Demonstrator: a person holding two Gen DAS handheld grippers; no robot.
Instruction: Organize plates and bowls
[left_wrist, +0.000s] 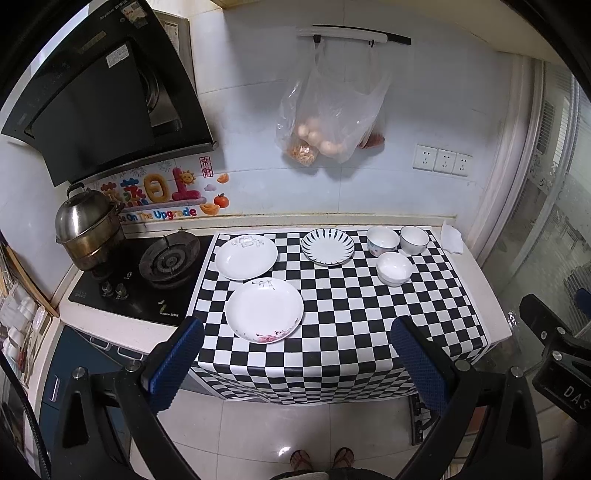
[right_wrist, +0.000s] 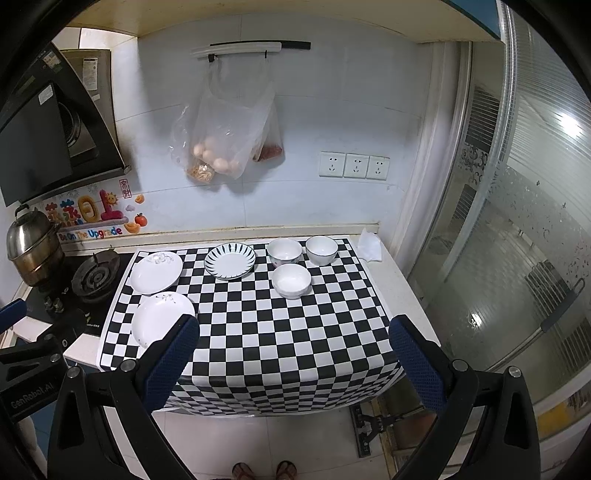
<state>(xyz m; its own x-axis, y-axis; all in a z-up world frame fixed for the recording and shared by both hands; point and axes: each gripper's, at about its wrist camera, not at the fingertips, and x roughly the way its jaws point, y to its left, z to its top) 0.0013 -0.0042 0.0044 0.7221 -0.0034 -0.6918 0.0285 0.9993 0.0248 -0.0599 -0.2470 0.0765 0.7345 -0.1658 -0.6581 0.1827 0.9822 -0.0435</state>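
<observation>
**Plates and bowls set out, both claws empty**

Currently my left gripper (left_wrist: 295, 354) and right gripper (right_wrist: 293, 354) hang in front of the counter edge, fingers spread wide, grasping nothing. On the checkered cloth (left_wrist: 354, 317) lie three plates, none touching: a blossom plate (left_wrist: 264, 310) nearest me, a white plate (left_wrist: 246, 256) behind it beside the gas burner (left_wrist: 168, 260), and a striped plate (left_wrist: 327, 246) at the back centre. Three bowls cluster at back right: a patterned bowl (right_wrist: 284, 252), a rimmed bowl (right_wrist: 321, 250), a plain bowl (right_wrist: 291, 280). Whether the bowls touch, I cannot tell.
</observation>
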